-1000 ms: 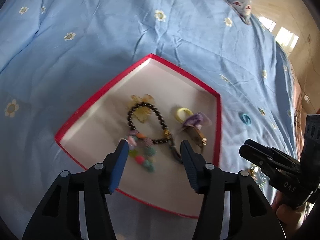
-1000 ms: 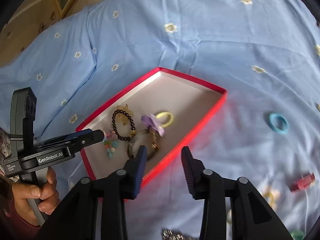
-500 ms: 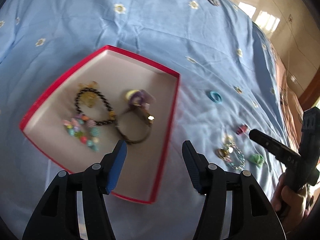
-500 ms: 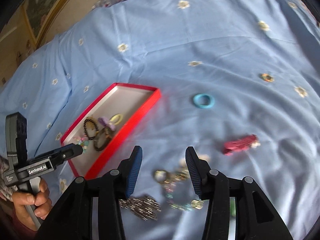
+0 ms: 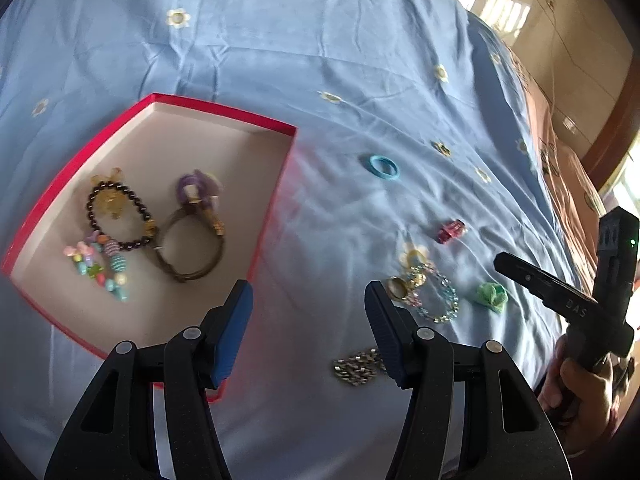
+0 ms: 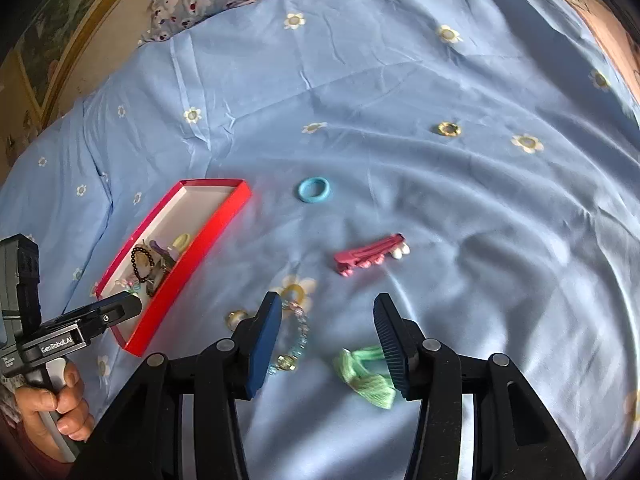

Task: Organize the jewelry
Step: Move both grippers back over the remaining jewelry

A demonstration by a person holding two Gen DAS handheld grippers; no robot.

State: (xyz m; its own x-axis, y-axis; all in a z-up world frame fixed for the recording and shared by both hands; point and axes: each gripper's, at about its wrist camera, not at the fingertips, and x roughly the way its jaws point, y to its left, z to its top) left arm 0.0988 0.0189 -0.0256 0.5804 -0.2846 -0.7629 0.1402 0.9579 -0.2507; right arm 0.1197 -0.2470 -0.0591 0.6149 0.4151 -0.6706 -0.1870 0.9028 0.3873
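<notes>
Both the left gripper and right gripper hang released and empty (right jaws just widening) above loose trinkets: blue ring, pink clip, green scrunchie beside the red box.

- red box, shallow, white inside, left of frame on blue sheet; holds dark bead bracelet, brown bangle, purple scrunchie, pastel bead string
- blue ring centre, flat on sheet
- pink hair clip right of centre
- green scrunchie lower middle
- beaded bracelet lower centre
- silver chain bottom centre, partly hidden
</notes>
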